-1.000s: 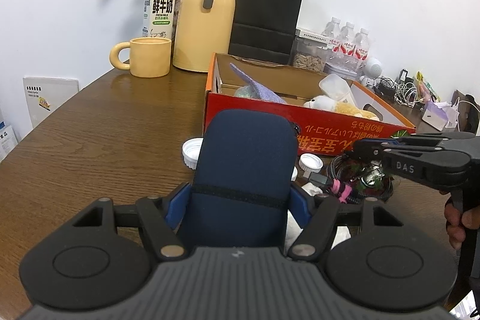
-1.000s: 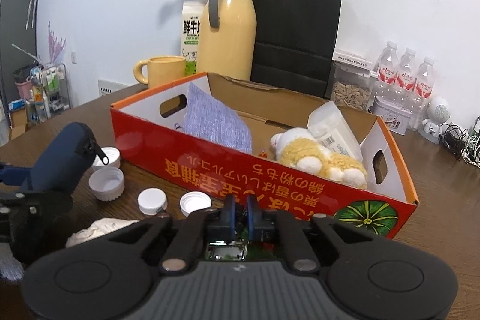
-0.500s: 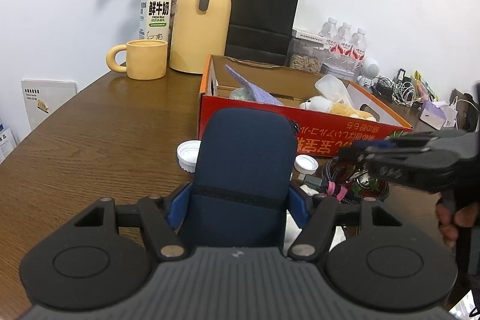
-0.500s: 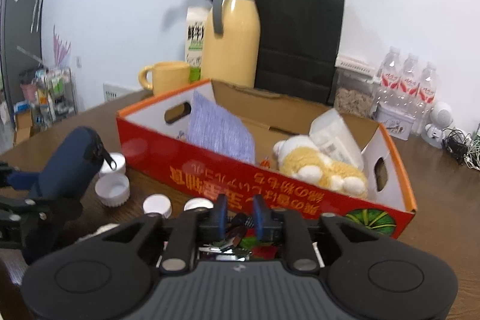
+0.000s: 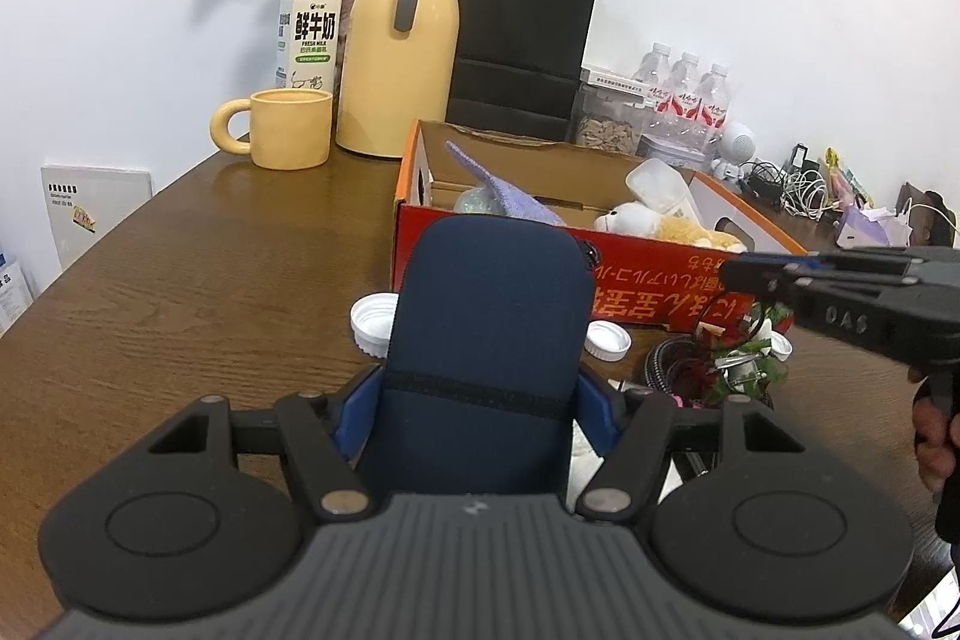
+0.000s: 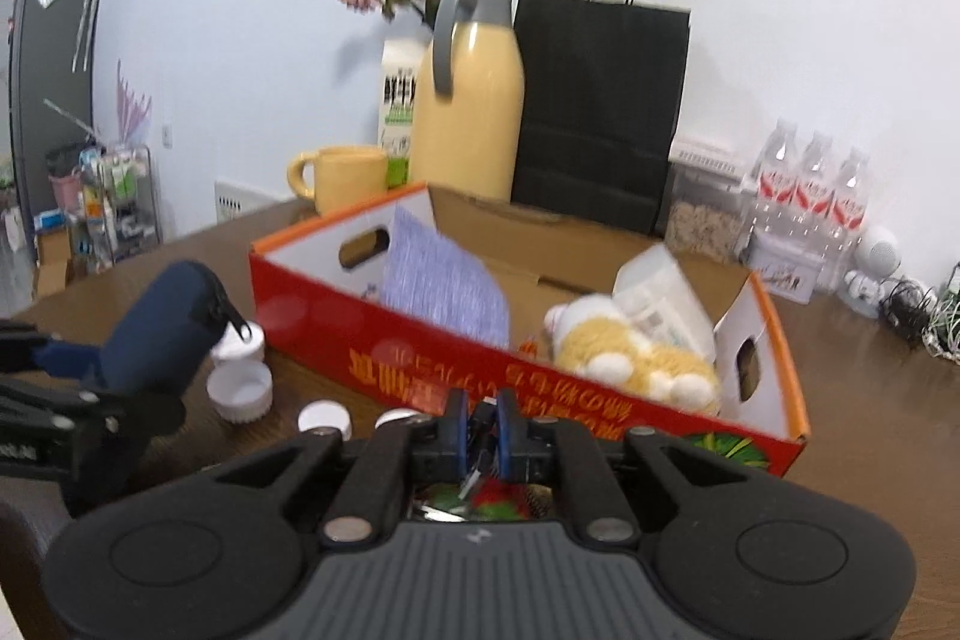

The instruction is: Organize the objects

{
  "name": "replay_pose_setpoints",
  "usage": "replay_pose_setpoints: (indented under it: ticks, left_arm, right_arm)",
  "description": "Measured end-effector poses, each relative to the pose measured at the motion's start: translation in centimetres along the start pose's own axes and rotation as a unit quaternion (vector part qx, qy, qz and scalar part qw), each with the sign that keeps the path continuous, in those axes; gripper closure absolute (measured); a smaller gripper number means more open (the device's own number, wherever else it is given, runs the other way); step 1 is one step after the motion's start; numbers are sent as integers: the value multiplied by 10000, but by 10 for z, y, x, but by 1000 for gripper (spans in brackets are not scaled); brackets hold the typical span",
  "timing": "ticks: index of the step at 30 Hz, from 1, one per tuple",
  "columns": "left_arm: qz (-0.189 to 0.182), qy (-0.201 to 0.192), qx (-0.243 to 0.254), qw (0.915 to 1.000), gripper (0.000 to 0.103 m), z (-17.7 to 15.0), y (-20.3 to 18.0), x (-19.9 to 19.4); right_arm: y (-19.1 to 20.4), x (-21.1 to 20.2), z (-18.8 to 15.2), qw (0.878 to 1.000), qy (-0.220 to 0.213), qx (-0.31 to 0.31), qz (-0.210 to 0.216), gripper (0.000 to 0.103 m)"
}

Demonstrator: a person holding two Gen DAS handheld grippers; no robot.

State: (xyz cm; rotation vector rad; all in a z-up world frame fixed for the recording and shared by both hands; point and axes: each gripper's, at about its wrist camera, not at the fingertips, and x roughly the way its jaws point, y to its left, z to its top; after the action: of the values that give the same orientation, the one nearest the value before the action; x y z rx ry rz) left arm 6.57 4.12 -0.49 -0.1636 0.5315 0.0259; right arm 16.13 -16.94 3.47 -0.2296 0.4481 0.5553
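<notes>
My left gripper [image 5: 480, 403] is shut on a navy zip pouch [image 5: 489, 316], which stands upright between its blue pads just above the table. In the right wrist view the pouch [image 6: 162, 328] and left gripper [image 6: 66, 403] sit at the left. My right gripper [image 6: 480, 421] is closing, its jaws almost together on a thin dark cord. That cord runs down to a bundle of keys and red-green trinkets [image 5: 720, 358], partly hidden under the gripper [image 5: 729, 274]. The red cardboard box [image 5: 660, 289] stands just behind both.
The box [image 6: 420, 349] holds a purple cloth [image 6: 444, 280], a plush toy [image 6: 624, 352] and a clear packet. White bottle caps [image 5: 375, 319] lie in front of it. A yellow jug [image 5: 399, 58], mug [image 5: 291, 127], milk carton, black bag and water bottles line the back wall.
The right gripper has risen slightly; its jaws parted briefly and came together again on the cord. The left gripper and pouch have not moved.
</notes>
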Motion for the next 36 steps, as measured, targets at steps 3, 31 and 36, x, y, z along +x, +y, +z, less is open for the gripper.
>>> replay_pose_setpoints:
  ticks: [3, 31, 36]
  left_arm:
    - [-12, -59, 33, 10000, 36, 5, -2, -1]
    - [106, 93, -84, 9999, 36, 148, -49, 113]
    - [190, 271, -104, 9994, 36, 149, -49, 140]
  right_arm:
    - [-3, -5, 5, 9999, -139, 20, -25, 95]
    - [-46, 74, 63, 9950, -617, 766, -141, 95]
    - [-54, 93, 63, 9953, -504, 822, -116, 95]
